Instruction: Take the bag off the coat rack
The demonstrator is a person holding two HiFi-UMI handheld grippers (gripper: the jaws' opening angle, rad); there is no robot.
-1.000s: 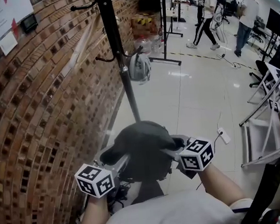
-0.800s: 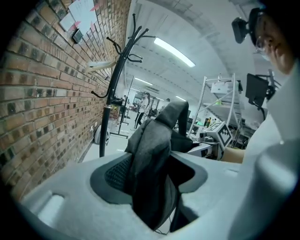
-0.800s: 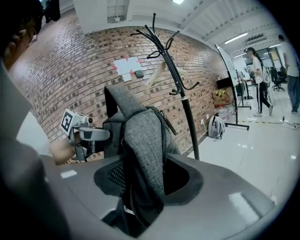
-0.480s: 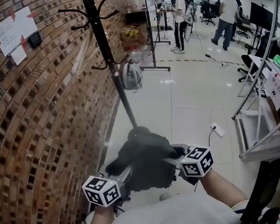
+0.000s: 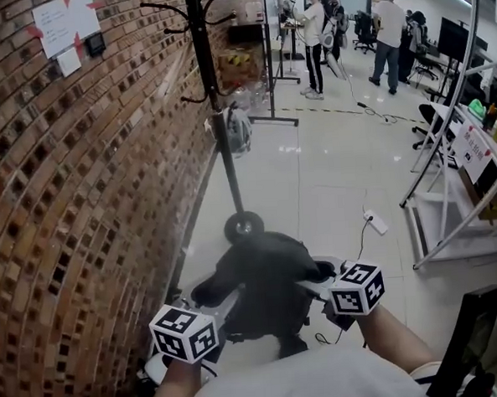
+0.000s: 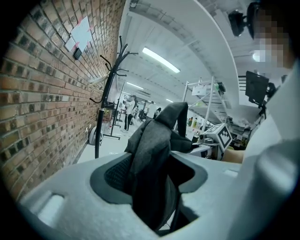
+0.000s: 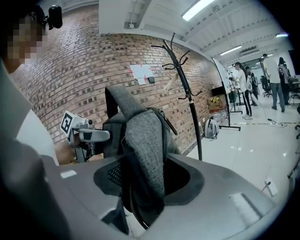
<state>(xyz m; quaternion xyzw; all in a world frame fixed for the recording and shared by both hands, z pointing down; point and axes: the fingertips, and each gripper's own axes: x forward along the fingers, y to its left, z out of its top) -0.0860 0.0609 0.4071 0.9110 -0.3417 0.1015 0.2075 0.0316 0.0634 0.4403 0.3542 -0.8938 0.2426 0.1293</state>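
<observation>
A dark grey bag (image 5: 262, 281) hangs between my two grippers, low in the head view and clear of the black coat rack (image 5: 214, 112). My left gripper (image 5: 217, 300) is shut on the bag's left side; grey fabric (image 6: 150, 159) fills its jaws. My right gripper (image 5: 316, 275) is shut on the bag's right side, the woven cloth (image 7: 143, 140) pinched between its jaws. The coat rack (image 6: 105, 108) stands ahead by the brick wall, its round base (image 5: 243, 226) just beyond the bag. A white helmet (image 5: 237, 129) hangs on a low hook.
A brick wall (image 5: 72, 204) runs along the left. Metal frames and a desk (image 5: 458, 189) stand at the right. A white power strip (image 5: 374, 223) with a cable lies on the glossy floor. Several people (image 5: 318, 30) stand far off.
The bag, held in both grippers, has drawn back from the coat rack, whose base now shows beyond it. The view has tipped up and the rack looks farther away.
</observation>
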